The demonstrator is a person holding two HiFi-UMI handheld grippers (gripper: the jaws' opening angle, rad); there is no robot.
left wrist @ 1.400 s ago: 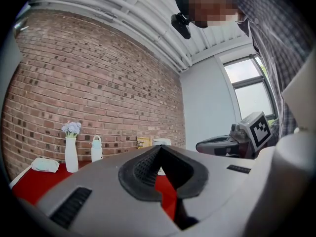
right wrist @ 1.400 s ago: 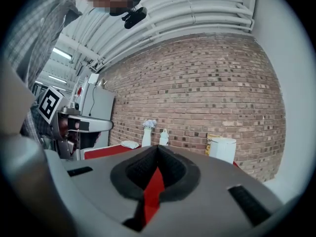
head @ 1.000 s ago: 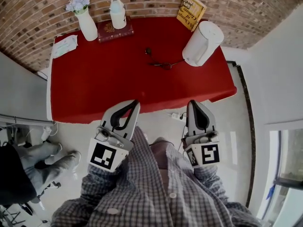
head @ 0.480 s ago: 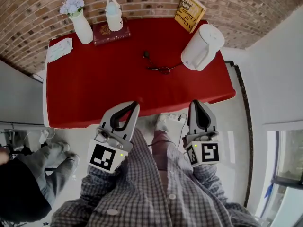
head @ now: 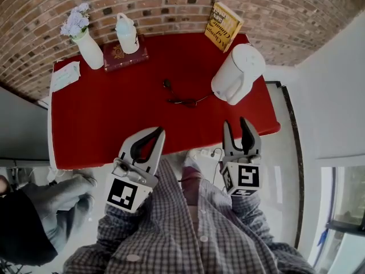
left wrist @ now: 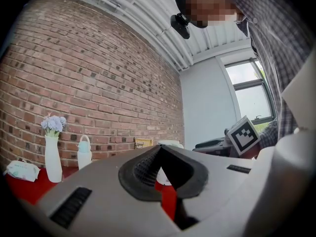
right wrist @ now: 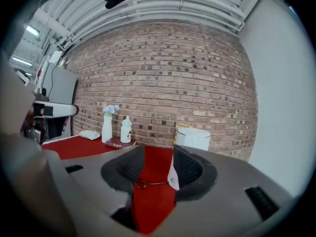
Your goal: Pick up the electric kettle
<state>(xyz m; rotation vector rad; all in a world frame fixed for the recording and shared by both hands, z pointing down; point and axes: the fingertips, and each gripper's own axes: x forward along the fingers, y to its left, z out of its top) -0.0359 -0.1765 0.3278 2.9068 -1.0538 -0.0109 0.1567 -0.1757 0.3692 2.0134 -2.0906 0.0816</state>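
The white electric kettle (head: 236, 73) stands at the right end of the red table (head: 102, 124), and its black cord (head: 182, 100) trails left across the cloth. Both grippers hover short of the table's near edge, well apart from the kettle. My right gripper (head: 236, 124) points toward the kettle; its jaws have just been opening and now stand open with nothing between them. The right gripper view shows the kettle (right wrist: 193, 138) ahead, just right of the gap of that gripper (right wrist: 154, 149). My left gripper (head: 158, 132) is shut and empty, its tips meeting (left wrist: 159, 147).
A white vase of flowers (head: 88, 47), a white bottle (head: 126, 33) on a dark red book (head: 122, 56) and a tissue packet (head: 64, 76) sit at the back left. A yellow book (head: 223, 19) leans on the brick wall. Another person (head: 34, 210) stands lower left.
Both grippers have advanced toward the table. The right gripper's jaws went from shut to open. The left gripper stayed shut.
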